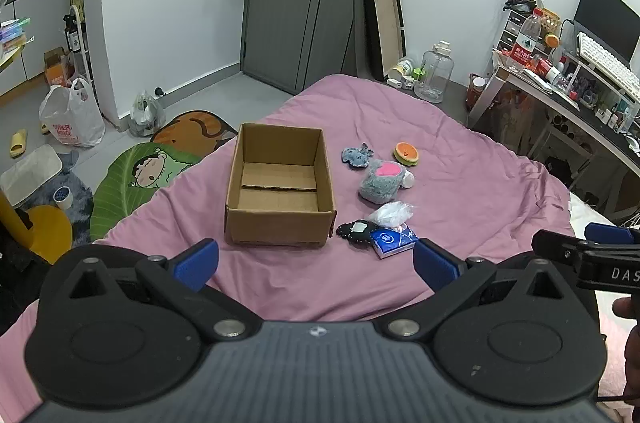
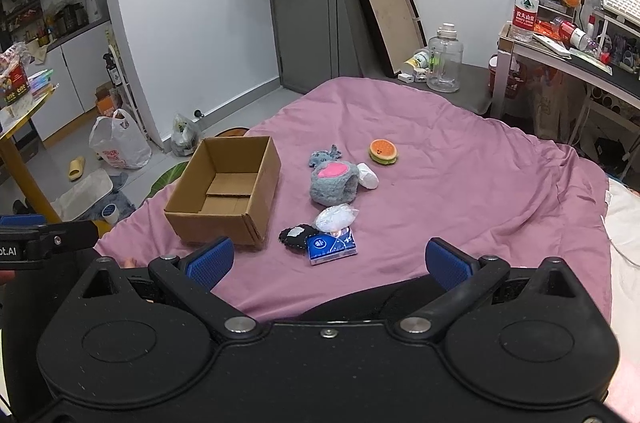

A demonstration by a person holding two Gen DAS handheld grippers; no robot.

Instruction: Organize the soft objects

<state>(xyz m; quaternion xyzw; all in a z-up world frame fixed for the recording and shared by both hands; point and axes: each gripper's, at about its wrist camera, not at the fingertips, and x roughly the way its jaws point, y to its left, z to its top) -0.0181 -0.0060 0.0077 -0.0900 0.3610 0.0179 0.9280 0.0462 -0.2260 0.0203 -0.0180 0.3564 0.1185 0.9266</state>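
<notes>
An open, empty cardboard box [image 1: 280, 189] [image 2: 228, 191] sits on a pink bed cover [image 1: 460, 191] [image 2: 460, 191]. To its right lie soft objects: a small blue plush [image 1: 357, 155] [image 2: 323, 155], a grey furry plush with a pink patch [image 1: 383, 184] [image 2: 334, 183], a burger-shaped toy [image 1: 406, 153] [image 2: 383, 151], a white bag [image 1: 391, 214] [image 2: 335, 217], a black pouch [image 1: 356, 233] [image 2: 296, 237] and a blue tissue pack [image 1: 394, 242] [image 2: 331, 245]. My left gripper [image 1: 316, 265] is open and empty, near the box's front. My right gripper [image 2: 330, 263] is open and empty, just short of the tissue pack.
A cluttered desk [image 2: 580, 47] with a water bottle [image 2: 525, 7] stands at the right. A clear jug [image 1: 434, 71] and a leaning frame [image 1: 384, 23] stand past the bed's far edge. Bags [image 1: 72, 119] and cartoon mats [image 1: 140, 179] lie on the floor at the left.
</notes>
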